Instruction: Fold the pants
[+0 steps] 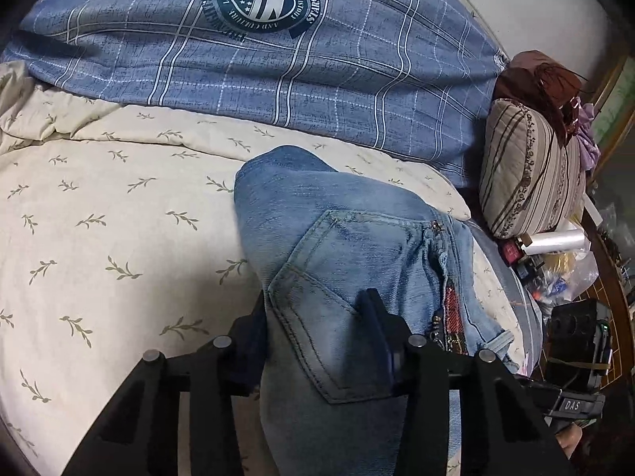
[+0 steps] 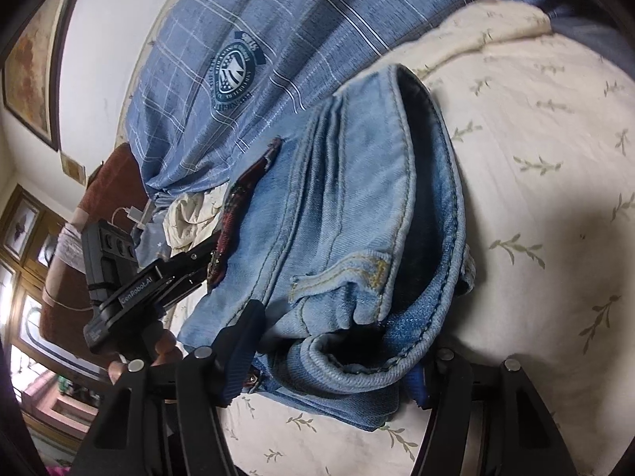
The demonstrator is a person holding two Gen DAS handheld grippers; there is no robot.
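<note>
Light blue jeans (image 1: 341, 254) lie bunched on the cream leaf-print bedspread (image 1: 99, 218), back pocket up, with a red sequined strip along one seam. My left gripper (image 1: 315, 317) is shut on the denim at the pocket; its left finger is partly hidden behind the cloth. In the right wrist view the jeans (image 2: 357, 198) show their open waistband. My right gripper (image 2: 333, 357) is shut on the rolled waistband edge, its right finger mostly hidden by denim. The left gripper (image 2: 198, 258), held by a hand, grips the jeans' far side.
A blue plaid duvet (image 1: 258, 59) with a round crest lies across the back of the bed. At the right a striped pillow (image 1: 532, 170) stands above bedside clutter (image 1: 555, 261). Framed pictures (image 2: 31, 59) hang on the wall.
</note>
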